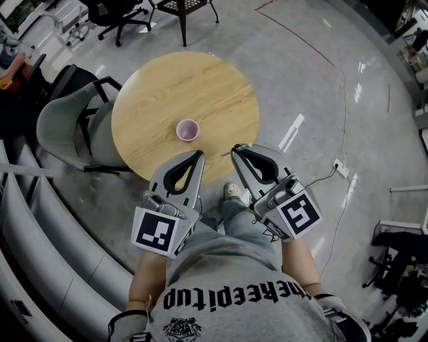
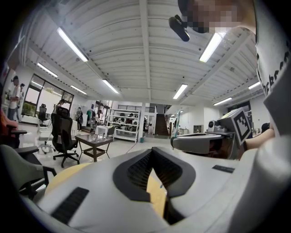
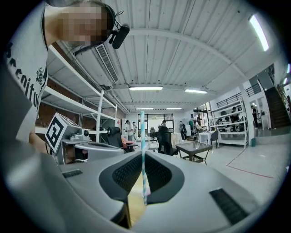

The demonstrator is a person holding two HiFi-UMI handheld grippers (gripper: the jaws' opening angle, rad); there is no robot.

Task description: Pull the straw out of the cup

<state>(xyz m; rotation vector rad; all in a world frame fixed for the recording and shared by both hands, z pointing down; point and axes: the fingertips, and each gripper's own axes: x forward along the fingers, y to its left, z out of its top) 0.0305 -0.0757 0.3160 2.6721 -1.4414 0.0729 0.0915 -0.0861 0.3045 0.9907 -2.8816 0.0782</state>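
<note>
A small pink cup (image 1: 188, 130) stands upright on the round wooden table (image 1: 154, 93), near its front edge, with no straw showing in it. My right gripper (image 1: 235, 150) (image 3: 142, 154) is shut on a teal-and-white striped straw (image 3: 142, 150), which sticks straight out past the jaw tips. In the head view the straw (image 1: 225, 154) shows only as a thin sliver at the right jaws, just off the table's front edge and right of the cup. My left gripper (image 1: 199, 154) (image 2: 152, 152) is shut on nothing, held beside the right one, in front of the cup.
A grey chair (image 1: 63, 123) stands at the table's left, and a curved grey bench (image 1: 47, 227) runs along the lower left. A black office chair (image 1: 117, 13) and a small dark table (image 1: 187, 7) are beyond. A power strip (image 1: 341, 169) with cable lies on the floor to the right.
</note>
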